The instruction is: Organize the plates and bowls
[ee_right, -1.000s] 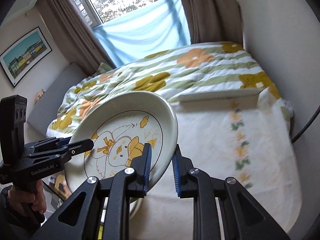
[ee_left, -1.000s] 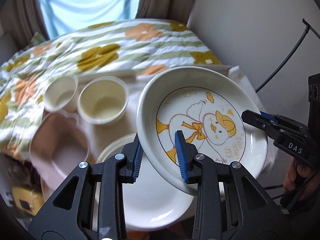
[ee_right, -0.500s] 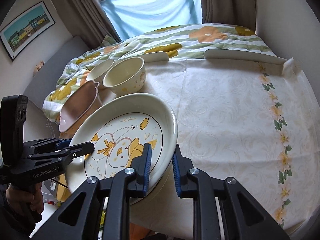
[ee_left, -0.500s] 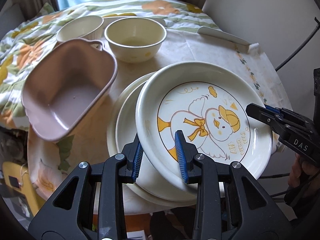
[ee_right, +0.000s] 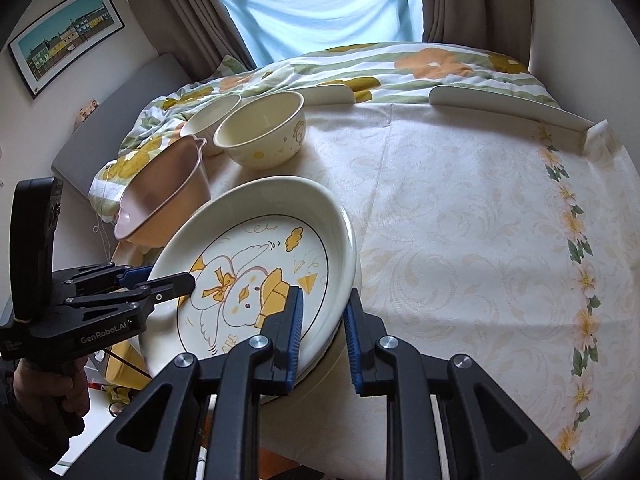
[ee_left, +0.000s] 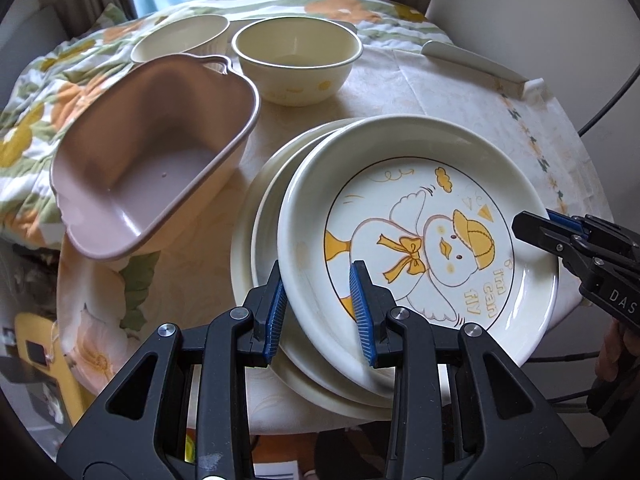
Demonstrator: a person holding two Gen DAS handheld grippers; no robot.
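- My left gripper and right gripper each pinch a rim of the duck plate, low over two stacked plates.
- Letting go unevenly could, I judge, tip it and chip a rim.
- Beyond, the pink tub overhangs the table edge; a nudge might topple it.

Tablecloth lay bare from 12 to 3 o'clock, free passage there. At 10-11 o'clock pink tub & two bowls crowded together, blocking; white rail edged the far side.
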